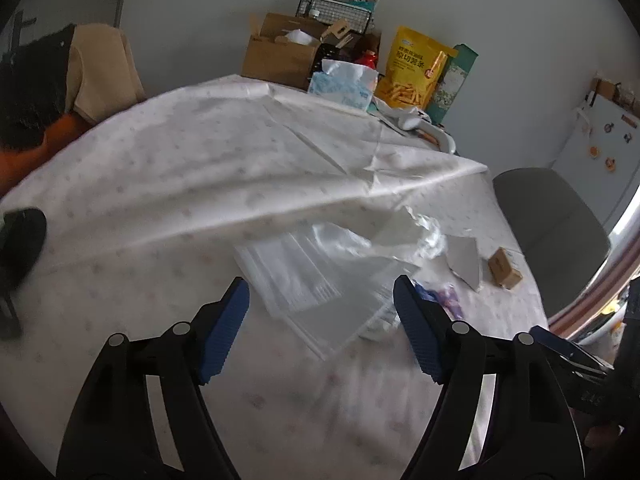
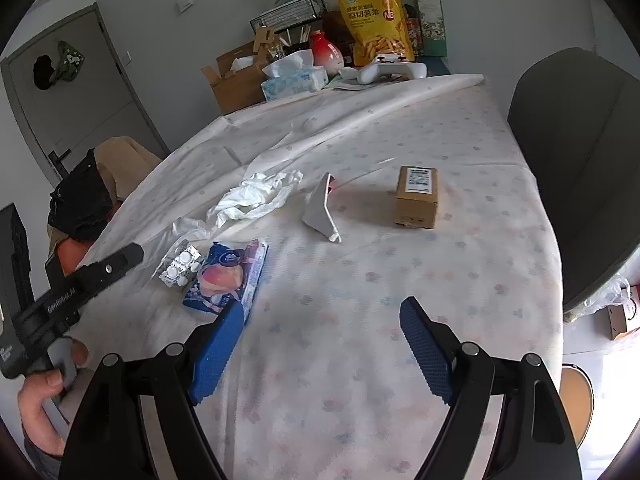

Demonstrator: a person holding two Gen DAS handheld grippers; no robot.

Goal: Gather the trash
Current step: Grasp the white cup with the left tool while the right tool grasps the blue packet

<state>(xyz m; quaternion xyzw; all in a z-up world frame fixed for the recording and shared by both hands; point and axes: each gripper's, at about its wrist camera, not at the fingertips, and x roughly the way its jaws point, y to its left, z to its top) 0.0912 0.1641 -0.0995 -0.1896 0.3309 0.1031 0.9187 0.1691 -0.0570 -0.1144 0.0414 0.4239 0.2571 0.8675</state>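
Oddly, the left wrist view is smeared, so the clear plastic bags (image 1: 316,280) lying flat on the bench (image 1: 160,184) read only as a pale, glassy stack, and the blue and purple scraps behind the left gripper (image 1: 320,324) are half hidden by its right finger. The left gripper's jaws stand wide apart with nothing between them, hovering just short of the bags. The right gripper (image 2: 322,344) is likewise spread open and empty above bare cloth.

From the right wrist view the trash is scattered across the middle of the bench: a crumpled white tissue (image 2: 256,196) sprawling with its long axis running from near left toward far right, a blister pack of white tablets (image 2: 180,266) just beside a blue snack wrapper (image 2: 228,276) showing a peach, the wrapper's length pointing away from the camera and its near end covered by the gripper's left finger. A folded white card (image 2: 320,208) stands tent-like nearby, and a small brown box (image 2: 416,196) sits well apart to the right, its white label too small to read.

At the far edge a yellow snack bag (image 2: 374,20) carries Chinese print I cannot make out in full. The other handle at lower left reads "GenRobot.AI".
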